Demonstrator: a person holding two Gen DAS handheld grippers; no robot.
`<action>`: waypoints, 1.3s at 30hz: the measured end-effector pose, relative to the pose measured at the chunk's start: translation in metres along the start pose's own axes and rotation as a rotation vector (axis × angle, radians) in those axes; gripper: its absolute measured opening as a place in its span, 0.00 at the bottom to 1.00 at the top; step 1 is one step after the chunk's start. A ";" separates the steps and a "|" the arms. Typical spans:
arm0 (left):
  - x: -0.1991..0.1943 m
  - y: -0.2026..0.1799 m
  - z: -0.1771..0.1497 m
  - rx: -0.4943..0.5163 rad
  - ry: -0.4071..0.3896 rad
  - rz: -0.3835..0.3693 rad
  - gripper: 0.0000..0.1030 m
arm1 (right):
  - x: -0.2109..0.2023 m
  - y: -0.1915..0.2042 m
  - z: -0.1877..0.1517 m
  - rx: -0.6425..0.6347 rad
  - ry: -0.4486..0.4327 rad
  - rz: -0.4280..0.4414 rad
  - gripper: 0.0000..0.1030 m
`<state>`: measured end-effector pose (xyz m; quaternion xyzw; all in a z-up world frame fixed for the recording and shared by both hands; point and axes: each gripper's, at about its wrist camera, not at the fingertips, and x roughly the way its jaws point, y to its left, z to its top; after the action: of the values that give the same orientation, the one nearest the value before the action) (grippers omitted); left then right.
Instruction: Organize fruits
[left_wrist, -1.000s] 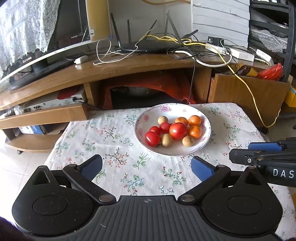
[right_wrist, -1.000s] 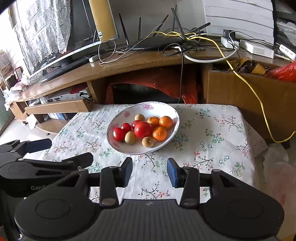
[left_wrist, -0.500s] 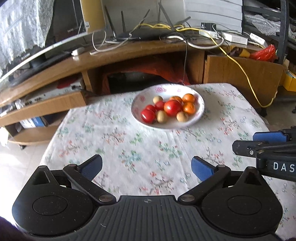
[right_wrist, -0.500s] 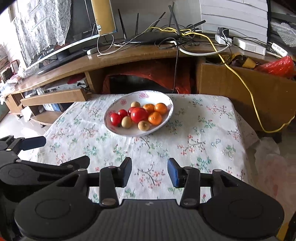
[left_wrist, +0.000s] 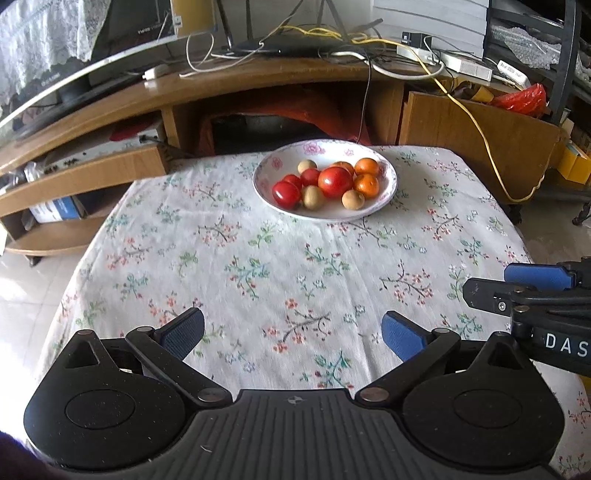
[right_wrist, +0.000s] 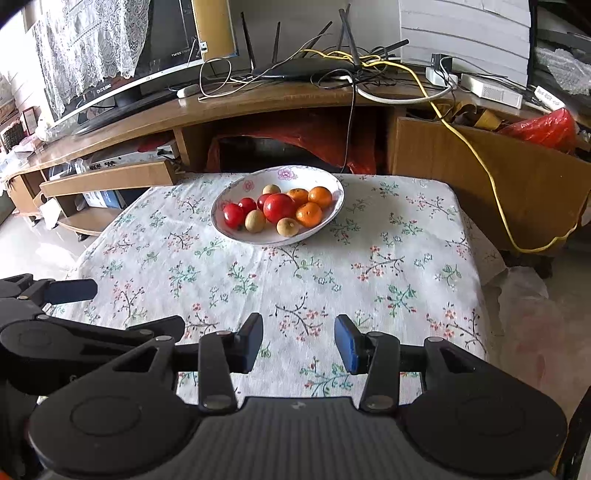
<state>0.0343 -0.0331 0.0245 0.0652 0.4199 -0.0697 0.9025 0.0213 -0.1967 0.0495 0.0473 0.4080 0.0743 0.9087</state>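
A white flowered plate (left_wrist: 386, 192) (right_wrist: 334, 205) at the far side of the table holds red tomatoes (left_wrist: 335, 182) (right_wrist: 279, 208), orange tangerines (left_wrist: 366, 185) (right_wrist: 308, 214) and small tan fruits (left_wrist: 352, 199) (right_wrist: 287, 226). My left gripper (left_wrist: 291, 334) hangs over the near part of the floral tablecloth (left_wrist: 258, 258), jaws wide open and empty. My right gripper (right_wrist: 298, 341) is beside it on the right, jaws narrowly open with nothing between them. Each gripper shows at the edge of the other's view. Both are well short of the plate.
A wooden TV stand (left_wrist: 258, 85) with a monitor (right_wrist: 110, 66), a router (right_wrist: 306, 66) and tangled cables stands behind the table. A yellow cable (right_wrist: 480, 158) drapes over a wooden cabinet (right_wrist: 498, 177) at the right. Tiled floor (left_wrist: 22, 288) lies to the left.
Both grippers have drawn back from the plate toward the near side of the table; the plate now looks farther and smaller. Neither jaw opening has changed.
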 end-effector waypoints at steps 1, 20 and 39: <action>-0.001 0.000 -0.001 -0.001 0.000 0.001 1.00 | 0.000 0.000 -0.002 0.000 0.003 0.000 0.41; -0.004 0.005 -0.018 -0.034 0.041 -0.009 1.00 | -0.007 0.011 -0.015 -0.018 0.014 0.012 0.41; -0.010 0.008 -0.028 -0.050 0.036 0.030 1.00 | -0.011 0.012 -0.029 0.001 0.041 0.009 0.41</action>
<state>0.0086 -0.0193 0.0150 0.0502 0.4366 -0.0446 0.8971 -0.0085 -0.1858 0.0401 0.0484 0.4265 0.0792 0.8997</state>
